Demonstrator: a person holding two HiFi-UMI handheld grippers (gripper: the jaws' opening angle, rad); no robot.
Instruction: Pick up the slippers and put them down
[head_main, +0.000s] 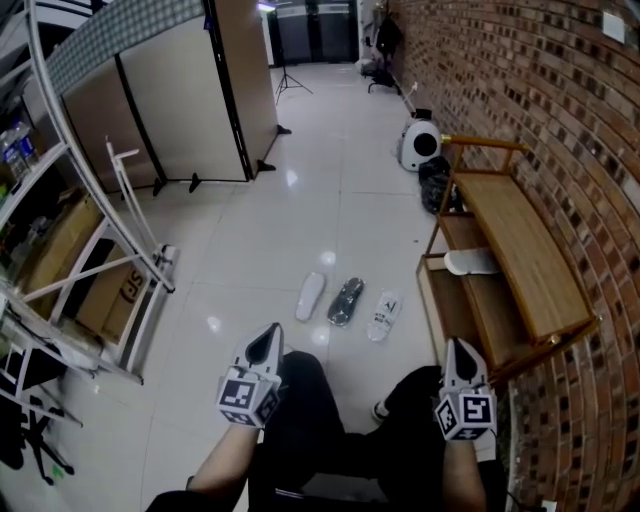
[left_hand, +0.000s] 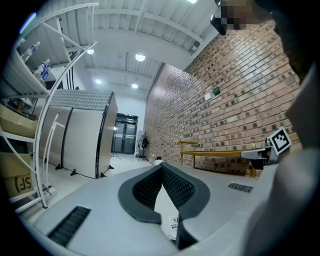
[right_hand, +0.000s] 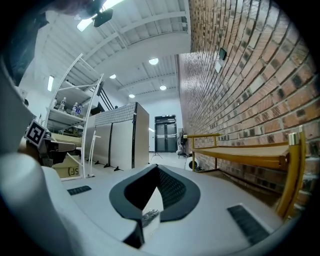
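3 slippers (head_main: 346, 301) lie side by side on the floor (head_main: 300, 220), just left of the wooden rack (head_main: 530, 250): a white slipper (head_main: 311, 296), a dark slipper (head_main: 346, 301) and a printed slipper (head_main: 384, 316). They sit close together without clearly touching. 1 more pale slipper (head_main: 472, 262) rests on the rack's lower shelf.

Both tools are held low over the person's knees, well short of the row. The left gripper (head_main: 268, 338) has its fingers (left_hand: 185, 190) pressed together at the tips with nothing between them. The right gripper (head_main: 456, 352) looks the same, its fingers (right_hand: 175, 192) meeting at the tip and empty.

These look like thin, light house slippers, so weight should be no trouble. The soles are probably soft and would sag if pinched at 1 end. The glossy tile may let a slipper skid away when nudged. A pinch across the side edge near the middle, or on the upper band if there is one, seems the safest hold. The fingers would need to open first. The printed slipper lies nearest the right gripper, the white slipper nearest the left.
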